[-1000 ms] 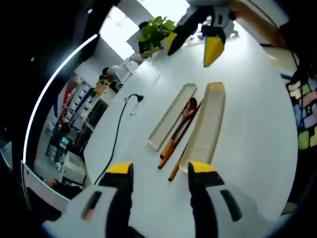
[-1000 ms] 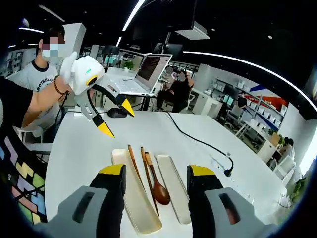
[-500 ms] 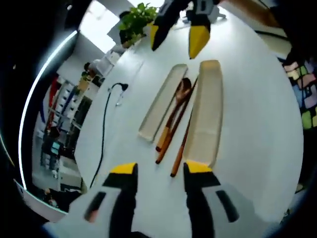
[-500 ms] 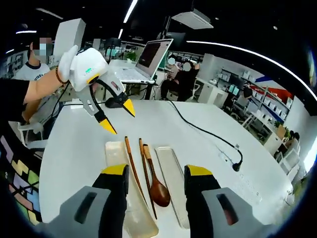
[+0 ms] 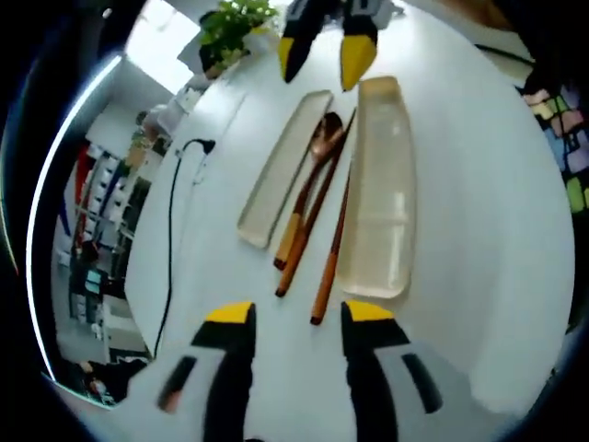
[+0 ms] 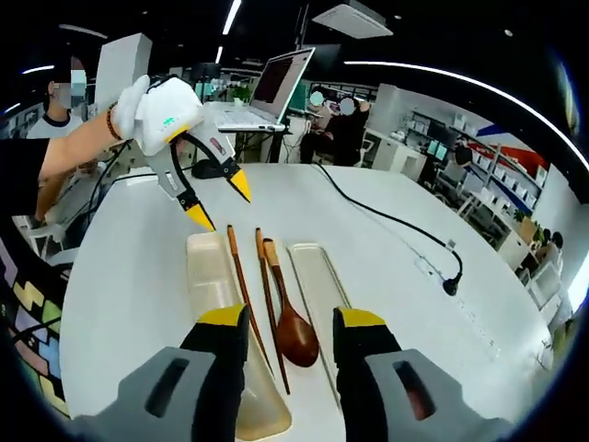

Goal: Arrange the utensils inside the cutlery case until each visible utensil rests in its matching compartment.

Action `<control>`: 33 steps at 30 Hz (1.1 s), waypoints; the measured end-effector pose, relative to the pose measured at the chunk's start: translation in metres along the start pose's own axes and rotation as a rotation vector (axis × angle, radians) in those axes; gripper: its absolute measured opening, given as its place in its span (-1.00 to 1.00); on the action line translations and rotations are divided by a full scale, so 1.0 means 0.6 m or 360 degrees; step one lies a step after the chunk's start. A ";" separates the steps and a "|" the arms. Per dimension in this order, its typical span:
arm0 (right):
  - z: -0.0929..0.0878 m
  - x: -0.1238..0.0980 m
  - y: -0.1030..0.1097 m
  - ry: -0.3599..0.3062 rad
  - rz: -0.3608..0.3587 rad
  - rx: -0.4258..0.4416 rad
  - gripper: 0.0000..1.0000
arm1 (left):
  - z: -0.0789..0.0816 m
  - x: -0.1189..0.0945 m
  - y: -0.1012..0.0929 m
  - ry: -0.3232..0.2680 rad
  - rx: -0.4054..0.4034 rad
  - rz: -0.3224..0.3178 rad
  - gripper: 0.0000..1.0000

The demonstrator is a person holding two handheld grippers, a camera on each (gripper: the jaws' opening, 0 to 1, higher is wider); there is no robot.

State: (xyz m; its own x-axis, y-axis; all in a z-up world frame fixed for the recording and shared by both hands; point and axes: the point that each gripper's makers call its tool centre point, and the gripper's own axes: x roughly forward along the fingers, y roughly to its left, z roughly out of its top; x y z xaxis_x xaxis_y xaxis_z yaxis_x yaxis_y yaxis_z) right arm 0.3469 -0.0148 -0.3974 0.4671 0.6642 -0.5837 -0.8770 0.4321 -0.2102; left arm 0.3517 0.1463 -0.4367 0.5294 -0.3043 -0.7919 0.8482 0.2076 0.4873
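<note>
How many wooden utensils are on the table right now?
3, all lying between the two case halves: a spoon beside the narrower half, one chopstick next to it, and another chopstick against the wider half. None seem hidden.

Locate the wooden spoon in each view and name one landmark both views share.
Left gripper view: the wooden spoon lies on the table between the two case halves, bowl toward the top, far from this view's tongs.
Right gripper view: the wooden spoon lies low in the centre, bowl near this view's tongs.
Shared landmark: the black cable running across the white table.
</note>
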 end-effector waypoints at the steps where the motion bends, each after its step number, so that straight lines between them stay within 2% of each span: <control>1: -0.006 -0.001 -0.001 0.0019 -0.0003 0.0007 -0.29 | -0.001 0.002 0.001 0.0005 0.0002 0.0000 -0.28; 4: -0.016 -0.001 -0.005 0.0032 -0.0002 -0.0002 -0.32 | -0.007 0.007 0.001 0.0023 0.0007 -0.0002 -0.30; 10: -0.035 0.004 -0.016 0.0091 -0.0023 -0.0020 -0.37 | -0.020 0.018 -0.011 0.0071 0.0001 -0.0070 -0.32; 12: -0.038 0.007 -0.013 0.0122 0.0012 -0.0038 -0.38 | -0.020 0.023 -0.012 0.0078 0.0013 -0.0079 -0.35; 16: -0.036 0.007 -0.020 0.0152 -0.0015 -0.0088 -0.35 | -0.017 0.030 -0.017 0.0095 0.0048 -0.0106 -0.40; 21: -0.035 0.011 -0.019 0.0187 0.0011 -0.0168 -0.39 | -0.013 0.033 -0.019 0.0103 0.0065 -0.0140 -0.46; 24: -0.036 0.015 -0.017 0.0220 0.0039 -0.0211 -0.41 | -0.015 0.034 -0.027 0.0116 0.0079 -0.0212 -0.60; 27: -0.033 0.020 -0.018 0.0242 0.0050 -0.0244 -0.41 | -0.016 0.036 -0.034 0.0156 0.0151 -0.0268 -0.73; 30: -0.028 0.027 -0.017 0.0254 0.0065 -0.0274 -0.42 | -0.015 0.037 -0.038 0.0198 0.0153 -0.0326 -0.81; 32: -0.024 0.035 -0.014 0.0268 0.0089 -0.0298 -0.43 | -0.017 0.038 -0.045 0.0228 0.0136 -0.0401 -0.86; 33: -0.022 0.040 -0.012 0.0280 0.0108 -0.0311 -0.43 | -0.016 0.039 -0.042 0.0229 0.0141 -0.0402 -0.86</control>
State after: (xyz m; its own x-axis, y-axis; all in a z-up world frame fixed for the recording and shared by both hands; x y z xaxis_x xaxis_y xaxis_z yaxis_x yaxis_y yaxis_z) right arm 0.3629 -0.0103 -0.4203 0.3948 0.5639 -0.7254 -0.9187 0.2529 -0.3034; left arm 0.3427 0.1429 -0.4712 0.2993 -0.1995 -0.9331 0.9541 0.0582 0.2936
